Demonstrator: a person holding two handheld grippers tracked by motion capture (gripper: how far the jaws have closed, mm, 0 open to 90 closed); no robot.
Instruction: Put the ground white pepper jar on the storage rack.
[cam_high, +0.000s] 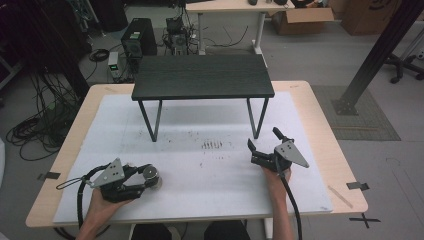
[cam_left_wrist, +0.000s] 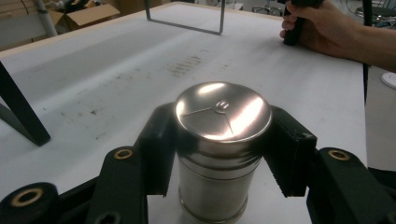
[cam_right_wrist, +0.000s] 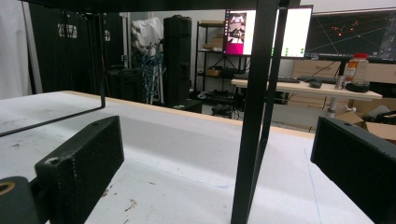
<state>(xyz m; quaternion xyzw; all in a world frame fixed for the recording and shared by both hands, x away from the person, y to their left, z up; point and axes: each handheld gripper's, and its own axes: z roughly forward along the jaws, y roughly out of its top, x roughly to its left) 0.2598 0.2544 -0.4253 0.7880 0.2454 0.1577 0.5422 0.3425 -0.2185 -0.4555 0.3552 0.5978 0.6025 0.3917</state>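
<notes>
Near the desk's (cam_high: 320, 130) front edge, at about seven o'clock, the left hand-held gripper (cam_high: 150, 176) is clamped on a steel tin (cam_left_wrist: 219, 140) standing upright on the white mat. At four o'clock the right hand-held gripper (cam_high: 262, 145) rests with jaws wide apart and empty, bare mat between it and the tin; the black stand (cam_high: 202, 75) sits toward twelve.

A light wooden table (cam_high: 320, 125) topped with a white sheet (cam_high: 200, 165) carries a small black metal-legged stand (cam_high: 202, 76). Grey floor (cam_high: 320, 55) beyond holds tangled black cables (cam_high: 40, 130), a cardboard box (cam_high: 300, 20) and a pale desk (cam_high: 230, 6). Lit monitors (cam_right_wrist: 299, 28) glow behind.
</notes>
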